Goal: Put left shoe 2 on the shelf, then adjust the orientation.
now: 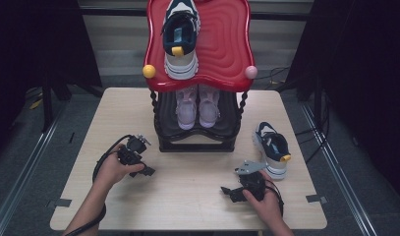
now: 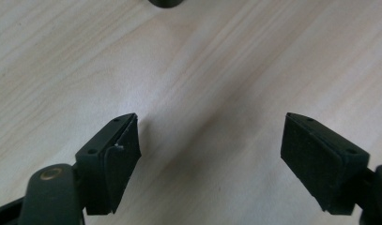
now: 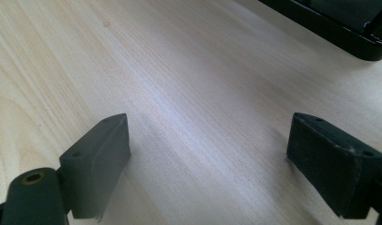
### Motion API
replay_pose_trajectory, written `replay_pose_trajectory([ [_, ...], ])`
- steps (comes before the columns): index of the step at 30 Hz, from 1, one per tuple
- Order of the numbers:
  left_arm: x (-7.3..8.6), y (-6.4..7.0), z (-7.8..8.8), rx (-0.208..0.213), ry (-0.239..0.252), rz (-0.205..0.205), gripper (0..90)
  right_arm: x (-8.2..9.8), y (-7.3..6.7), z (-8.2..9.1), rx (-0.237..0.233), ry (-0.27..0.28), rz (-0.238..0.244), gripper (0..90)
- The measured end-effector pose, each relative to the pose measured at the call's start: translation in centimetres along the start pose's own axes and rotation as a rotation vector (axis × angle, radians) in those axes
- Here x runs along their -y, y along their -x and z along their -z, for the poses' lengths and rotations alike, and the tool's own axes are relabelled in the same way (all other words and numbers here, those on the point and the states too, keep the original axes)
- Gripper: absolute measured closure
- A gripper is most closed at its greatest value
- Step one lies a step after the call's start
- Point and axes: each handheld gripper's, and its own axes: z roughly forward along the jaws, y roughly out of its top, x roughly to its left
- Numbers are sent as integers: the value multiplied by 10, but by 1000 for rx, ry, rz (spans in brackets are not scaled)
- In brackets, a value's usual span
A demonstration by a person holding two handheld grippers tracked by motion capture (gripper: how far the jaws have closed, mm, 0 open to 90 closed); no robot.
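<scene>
A two-tier shoe rack stands at the table's far middle, with a red wavy top shelf (image 1: pixel 222 44) over a black lower shelf (image 1: pixel 170 129). A navy and white sneaker (image 1: pixel 181 37) lies on the red shelf. A pair of pale pink shoes (image 1: pixel 197 105) sits on the lower shelf. A matching navy sneaker (image 1: pixel 272 147) lies on the table to the rack's right. My left gripper (image 1: pixel 147 171) rests low on the table, left of centre, open and holding nothing (image 2: pixel 210 145). Near the front edge, right of centre, my right gripper (image 1: pixel 227 191) is also open over bare wood (image 3: pixel 210 154).
The light wooden table (image 1: pixel 187 196) has open surface between the two grippers. The rack's black base (image 3: pixel 329 28) lies at the top right of the right gripper view. Dark curtains and floor cables surround the table.
</scene>
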Motion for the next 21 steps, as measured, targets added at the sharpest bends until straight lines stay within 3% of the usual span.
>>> replay_pose_trajectory([
  [3,5,3,-7,-19,79,8,187,0,1,0,-6,0,3,129],
  [4,5,3,-7,-19,79,8,179,0,1,0,-8,0,4,129],
  [5,8,4,-9,-37,118,5,179,0,1,0,-8,0,4,129],
  [8,12,5,-14,-37,182,23,173,0,2,0,-9,-3,7,129],
  [14,21,9,-18,-59,264,72,161,0,3,0,-19,-1,15,128],
  [21,33,16,-25,-134,353,34,142,2,3,2,-22,-3,21,128],
])
